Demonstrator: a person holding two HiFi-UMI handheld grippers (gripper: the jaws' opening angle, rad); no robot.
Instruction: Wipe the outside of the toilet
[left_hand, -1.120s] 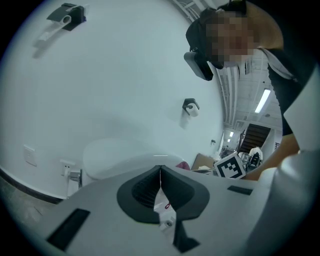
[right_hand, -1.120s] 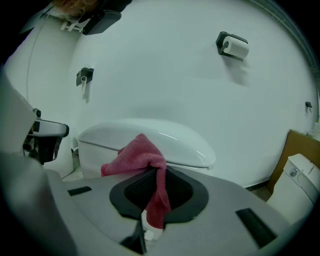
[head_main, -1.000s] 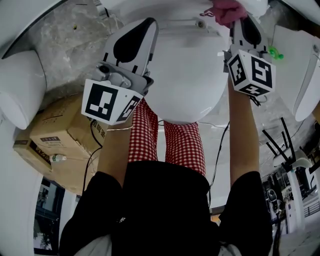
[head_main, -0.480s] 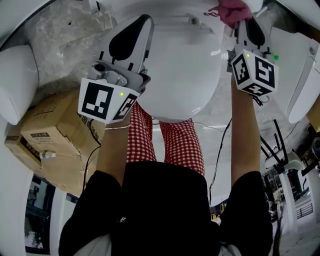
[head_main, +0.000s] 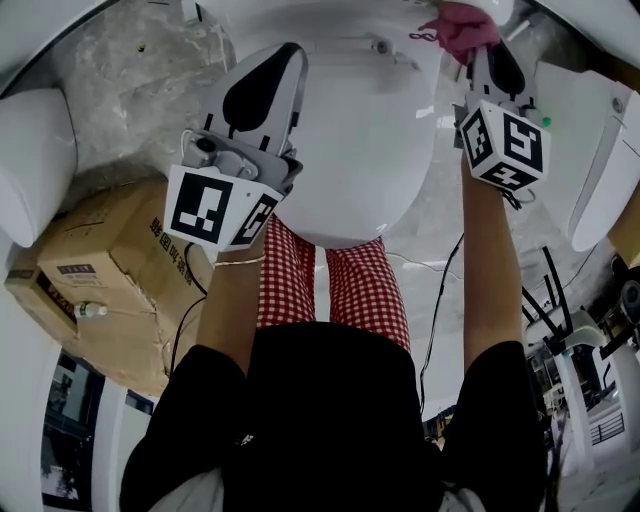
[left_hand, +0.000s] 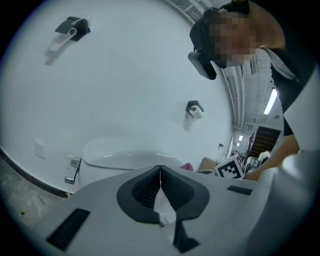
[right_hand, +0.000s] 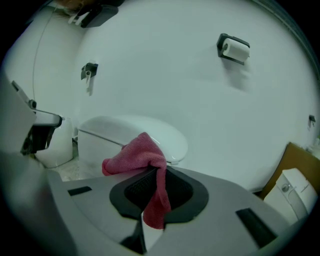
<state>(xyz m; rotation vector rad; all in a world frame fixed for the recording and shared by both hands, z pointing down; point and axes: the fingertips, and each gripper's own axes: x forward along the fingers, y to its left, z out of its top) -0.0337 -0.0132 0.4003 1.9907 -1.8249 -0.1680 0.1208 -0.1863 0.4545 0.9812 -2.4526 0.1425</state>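
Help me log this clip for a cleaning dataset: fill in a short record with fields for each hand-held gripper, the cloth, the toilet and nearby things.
left hand-held gripper: jaws together, nothing between them, at the toilet's left side
right hand-held gripper: shut on the pink cloth
pink cloth: bunched, draped through the jaws; contact with the toilet unclear
toilet: white, lid down
nearby: cardboard box on the floor at left; paper roll holder on the wall

The cardboard box (head_main: 110, 262) bears dark printed characters, too blurred to read.
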